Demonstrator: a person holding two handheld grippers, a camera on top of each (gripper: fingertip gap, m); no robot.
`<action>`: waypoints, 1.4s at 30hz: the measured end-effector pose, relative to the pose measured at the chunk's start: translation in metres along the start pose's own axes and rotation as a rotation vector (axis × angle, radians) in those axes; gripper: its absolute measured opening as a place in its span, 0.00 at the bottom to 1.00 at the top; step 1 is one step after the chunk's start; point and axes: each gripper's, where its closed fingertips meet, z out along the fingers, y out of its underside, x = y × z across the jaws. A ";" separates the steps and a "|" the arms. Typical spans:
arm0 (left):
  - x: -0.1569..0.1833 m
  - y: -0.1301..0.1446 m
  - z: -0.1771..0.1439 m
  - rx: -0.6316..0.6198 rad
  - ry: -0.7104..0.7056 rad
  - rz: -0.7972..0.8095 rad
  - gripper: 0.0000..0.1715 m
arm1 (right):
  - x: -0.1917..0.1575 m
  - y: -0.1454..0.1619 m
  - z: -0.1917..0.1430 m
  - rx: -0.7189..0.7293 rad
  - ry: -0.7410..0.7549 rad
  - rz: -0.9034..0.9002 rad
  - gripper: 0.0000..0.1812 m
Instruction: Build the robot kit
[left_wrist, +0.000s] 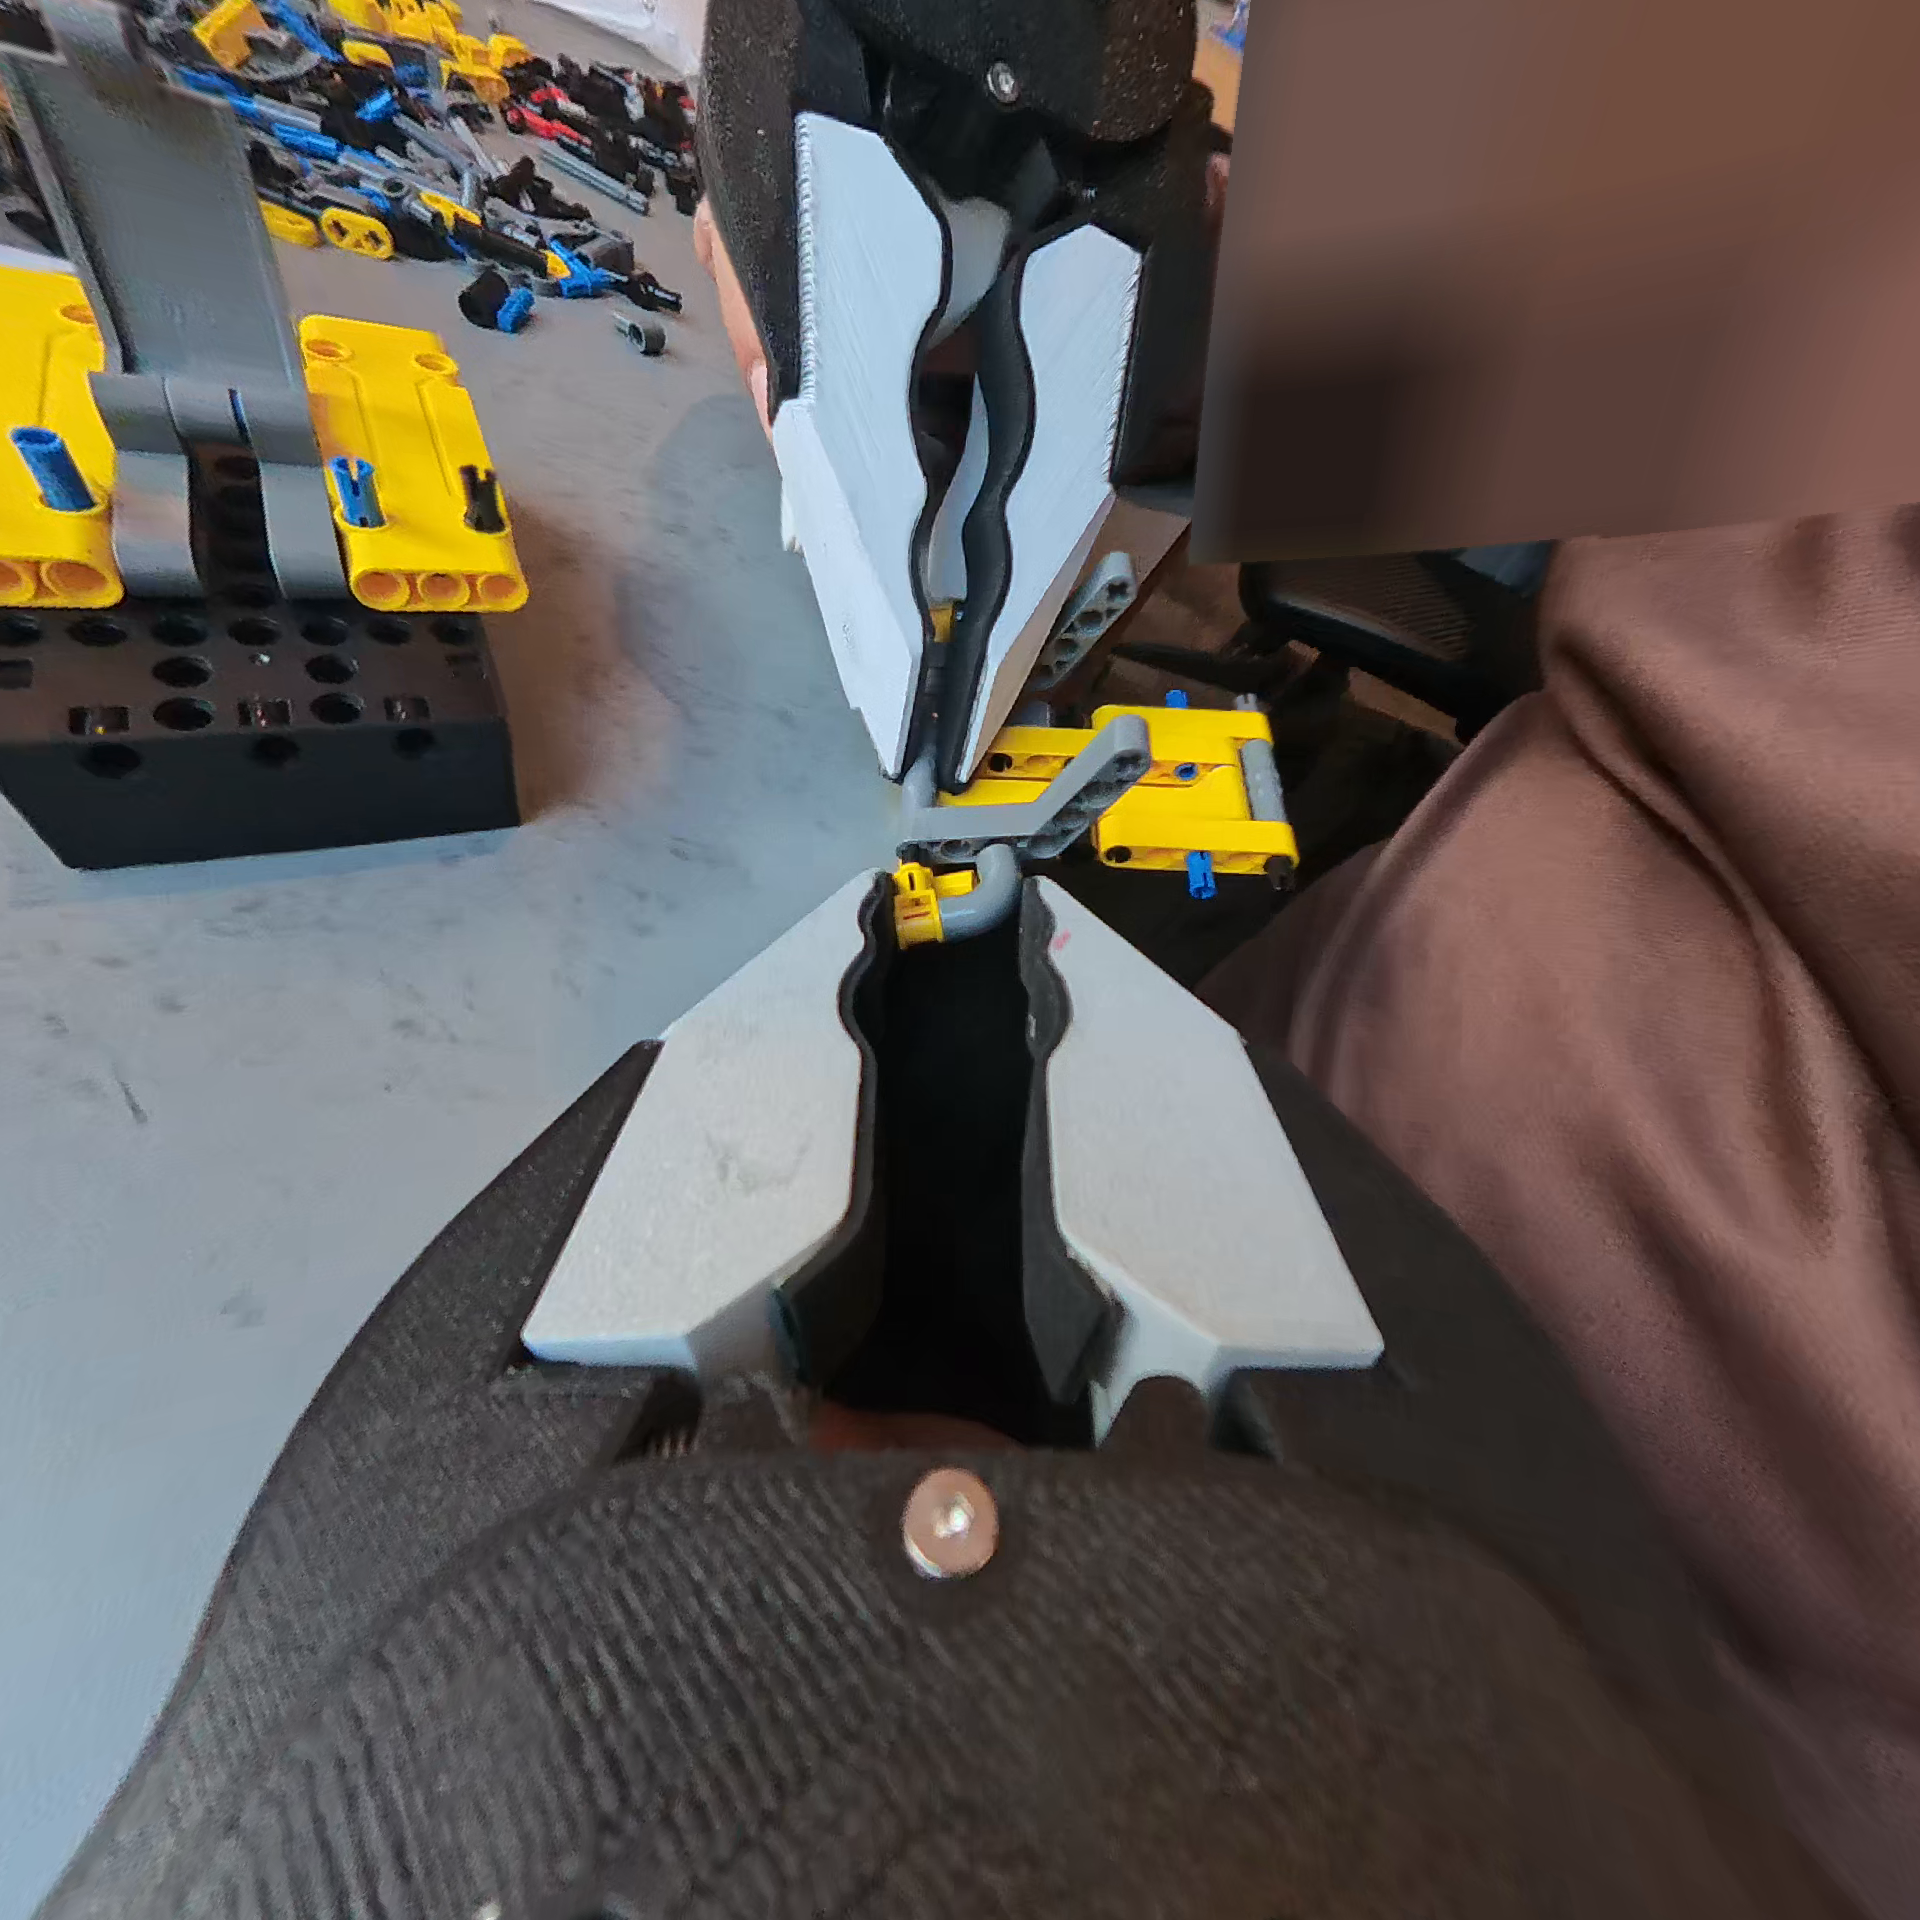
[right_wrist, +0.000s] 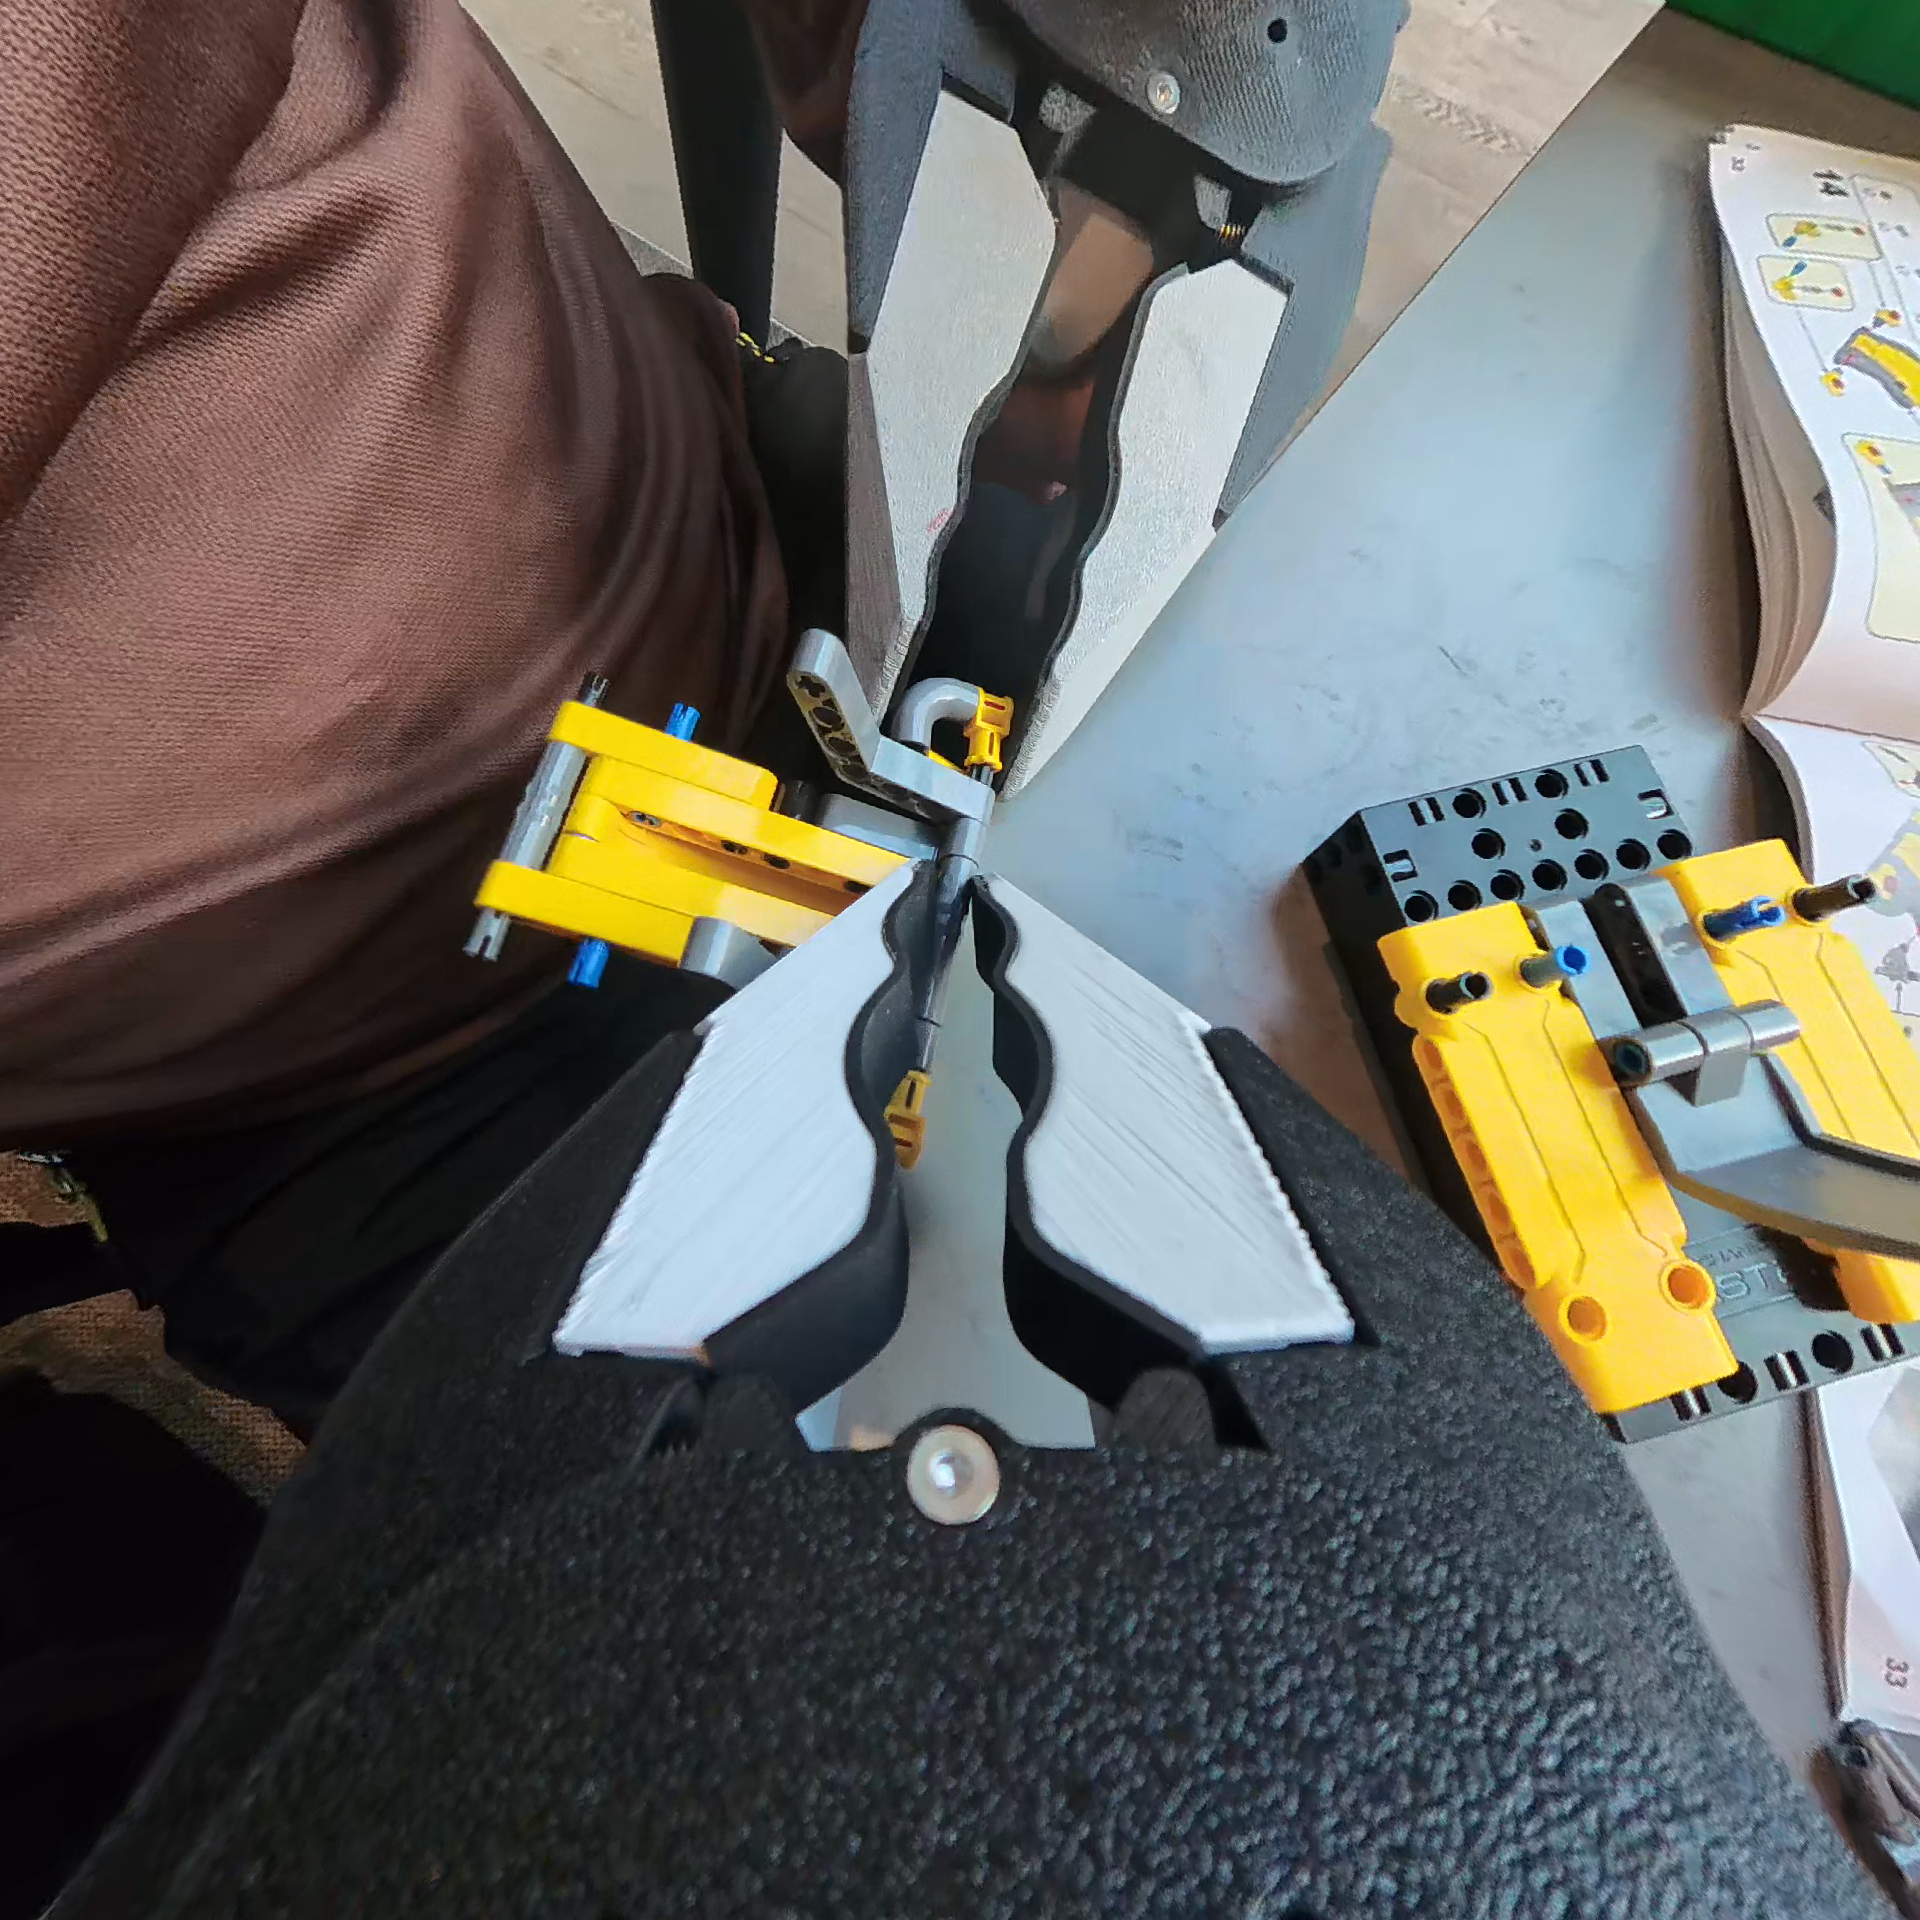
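My left gripper (left_wrist: 948, 896) is shut on a small yellow connector (left_wrist: 916, 906) joined to a grey curved tube (left_wrist: 992, 883). The tube leads to a yellow and grey brick assembly (left_wrist: 1174, 790) with a bent grey beam and blue pins. My right gripper (left_wrist: 930, 764) comes from above, tip to tip with the left. In the right wrist view my right gripper (right_wrist: 948, 883) is shut on a dark axle (right_wrist: 940, 956) of the assembly (right_wrist: 665, 842). A yellow piece (right_wrist: 907, 1127) sits on the axle between the pads. The left gripper (right_wrist: 961, 717) meets it from above.
A black perforated block (left_wrist: 260, 727) with yellow panels and a grey part stands on the grey table (left_wrist: 312, 1039), and also shows in the right wrist view (right_wrist: 1507, 842). Loose bricks (left_wrist: 416, 156) lie behind. An open booklet (right_wrist: 1829, 416) lies at right. A person in brown (right_wrist: 364, 520) sits close. Less than 4 cm separates the two grippers' tips. Between my left fingertips and the black perforated block (left_wrist: 260, 727) there is roughly 9 cm. It turns up in the right wrist view (right_wrist: 1509, 802) as well.
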 end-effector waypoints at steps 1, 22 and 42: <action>0.001 0.000 0.000 -0.019 -0.012 0.015 0.12 | 0.000 0.000 -0.001 0.003 0.001 -0.004 0.03; -0.020 -0.022 0.023 -0.175 0.008 0.106 0.13 | 0.020 0.019 -0.026 0.023 0.061 0.074 0.03; -0.024 -0.030 0.008 -0.072 -0.180 0.369 0.13 | 0.024 0.015 -0.031 0.077 0.044 0.142 0.07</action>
